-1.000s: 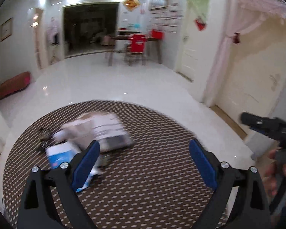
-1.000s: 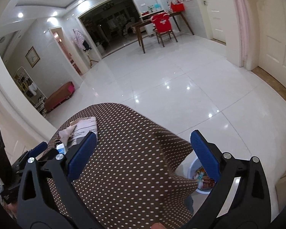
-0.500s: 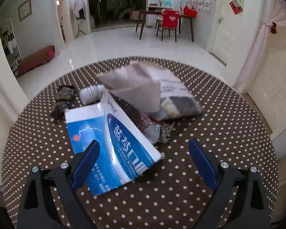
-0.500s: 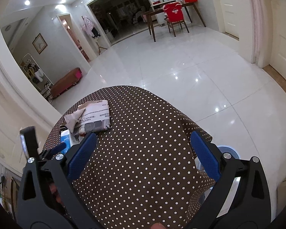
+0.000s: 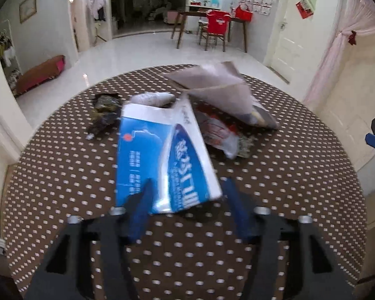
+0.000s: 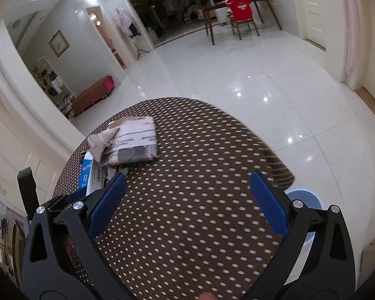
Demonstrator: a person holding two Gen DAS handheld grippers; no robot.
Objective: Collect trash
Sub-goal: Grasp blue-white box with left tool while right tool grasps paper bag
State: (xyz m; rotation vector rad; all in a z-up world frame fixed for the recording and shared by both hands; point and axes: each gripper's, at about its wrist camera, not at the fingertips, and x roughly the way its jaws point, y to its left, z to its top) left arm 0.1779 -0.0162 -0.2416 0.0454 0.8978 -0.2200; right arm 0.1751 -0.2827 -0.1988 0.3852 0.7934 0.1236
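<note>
A crumpled blue and white carton [image 5: 160, 155] lies on the round brown dotted table [image 5: 62, 175], its near end between the blue fingers of my left gripper [image 5: 187, 195]. The jaws stand partly closed around it; the frame is blurred, so contact is unclear. Behind it lie a grey mailer bag [image 5: 220, 87], a clear plastic bottle [image 5: 217, 130] and a dark wrapper [image 5: 105, 112]. My right gripper [image 6: 187, 192] is open and empty above the table [image 6: 200, 175], right of the pile. The mailer bag [image 6: 135, 142] and carton [image 6: 87, 172] show in the right wrist view.
A white bin with a blue rim [image 6: 305, 197] stands on the floor at the table's right edge. White tiled floor stretches beyond. A dining table with a red chair [image 5: 217, 27] stands far back. A low red bench [image 5: 40, 72] is at the left wall.
My left gripper moved forward over the carton and its jaws narrowed around the carton's near end. My right gripper shifted left and lower over the table.
</note>
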